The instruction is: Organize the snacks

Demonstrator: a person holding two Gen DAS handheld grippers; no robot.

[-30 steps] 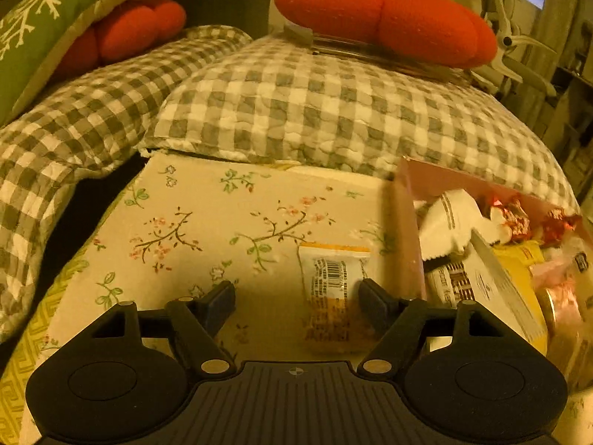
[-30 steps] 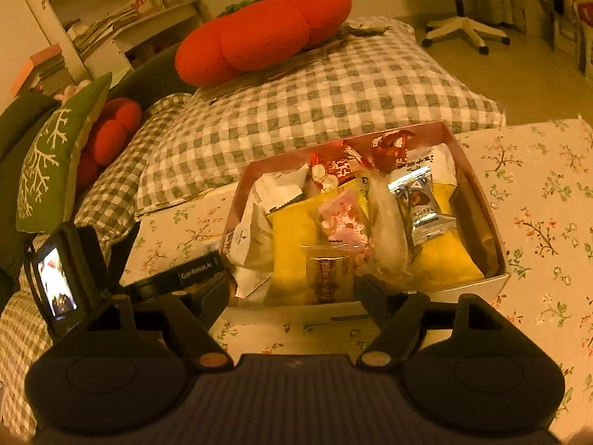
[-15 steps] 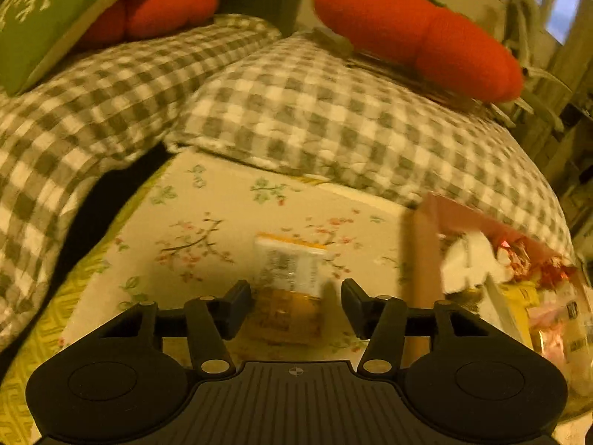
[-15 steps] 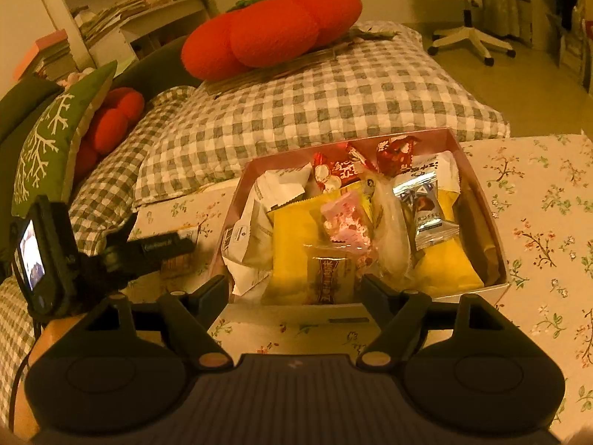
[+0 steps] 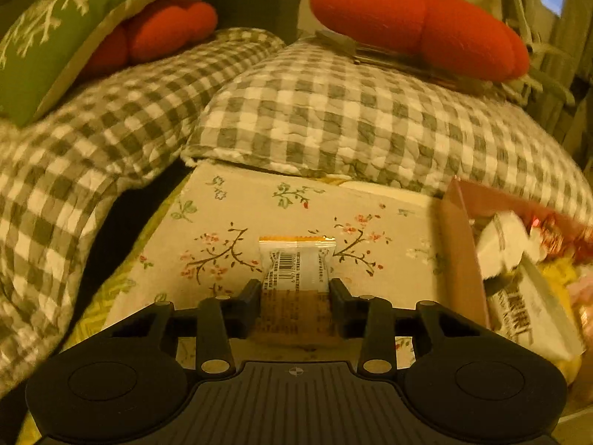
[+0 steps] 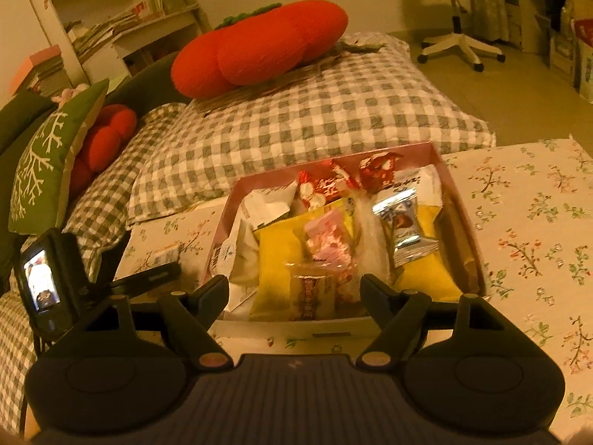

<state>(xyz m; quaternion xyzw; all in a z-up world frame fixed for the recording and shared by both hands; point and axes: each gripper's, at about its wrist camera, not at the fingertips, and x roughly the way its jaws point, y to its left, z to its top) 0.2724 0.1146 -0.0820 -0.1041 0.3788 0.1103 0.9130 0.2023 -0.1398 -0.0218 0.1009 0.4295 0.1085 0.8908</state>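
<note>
On the floral cloth (image 5: 229, 218), just left of the pink box (image 5: 459, 259), the left gripper (image 5: 294, 294) is closing, pads touching a snack packet (image 5: 296, 270); the right gripper (image 6: 292, 291) hangs apart over the box's near edge.

A barcode with small print stands on the white snack packet (image 5: 294, 270), its digits too small to read. Bold characters on a white packet (image 5: 519, 319) in the pink box (image 5: 461, 259) are blurred and unreadable.

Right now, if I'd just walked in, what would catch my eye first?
Probably the big red cushion lying on the checked quilt, then the pink box crammed with snacks on the flowered cloth. Left of the box, the left gripper is closing around a lone snack packet.
</note>
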